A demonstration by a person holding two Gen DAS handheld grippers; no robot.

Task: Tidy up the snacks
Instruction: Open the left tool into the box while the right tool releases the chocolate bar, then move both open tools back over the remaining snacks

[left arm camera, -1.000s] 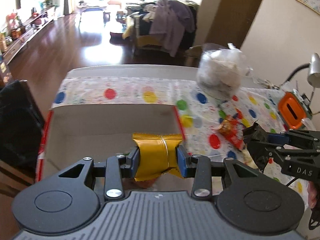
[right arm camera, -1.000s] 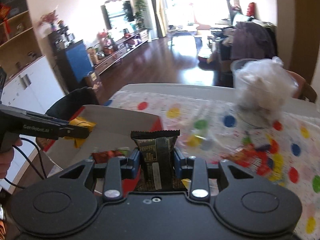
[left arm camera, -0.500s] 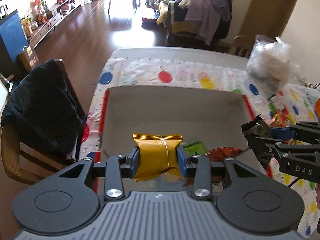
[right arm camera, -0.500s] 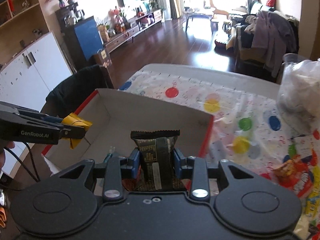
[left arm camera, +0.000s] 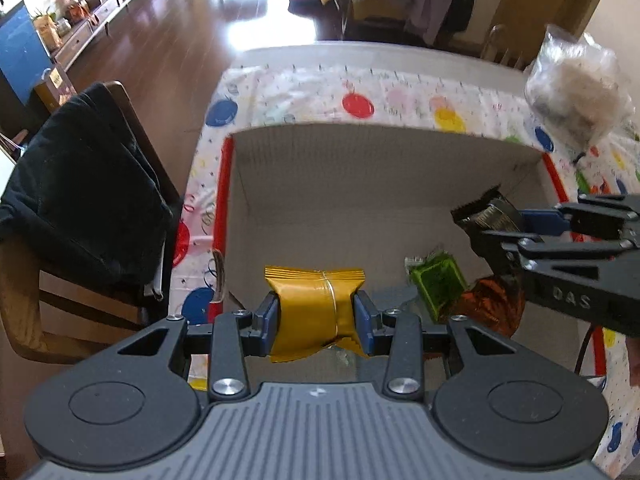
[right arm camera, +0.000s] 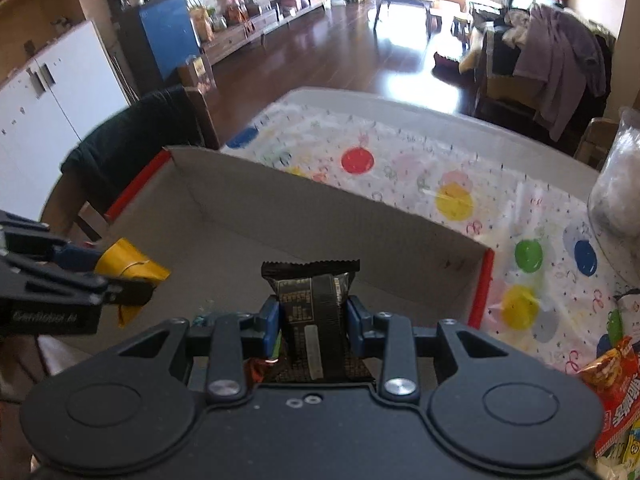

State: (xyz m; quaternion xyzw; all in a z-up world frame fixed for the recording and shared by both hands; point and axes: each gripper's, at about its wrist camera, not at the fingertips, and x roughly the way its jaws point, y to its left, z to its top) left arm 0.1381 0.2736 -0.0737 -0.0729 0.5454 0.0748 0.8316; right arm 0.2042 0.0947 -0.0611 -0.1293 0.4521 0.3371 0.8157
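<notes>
Left gripper (left arm camera: 316, 314) clamps a gold snack packet (left arm camera: 314, 308), right gripper (right arm camera: 313, 316) a black one (right arm camera: 312, 312); both hang over the cardboard box (left arm camera: 360, 168) for release inside.

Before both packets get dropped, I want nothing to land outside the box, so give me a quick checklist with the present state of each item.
1. Left gripper shut on the gold packet: ok.
2. Right gripper shut on the dark packet: ok.
3. Gold packet over the cardboard box, inside its walls: ok.
4. Dark packet over the box interior: ok.
5. Bare box floor under the gold packet: ok, the green packet and reddish packet lie to the right.
6. Bare floor directly under the dark packet: cannot tell, the gripper body hides it.
</notes>
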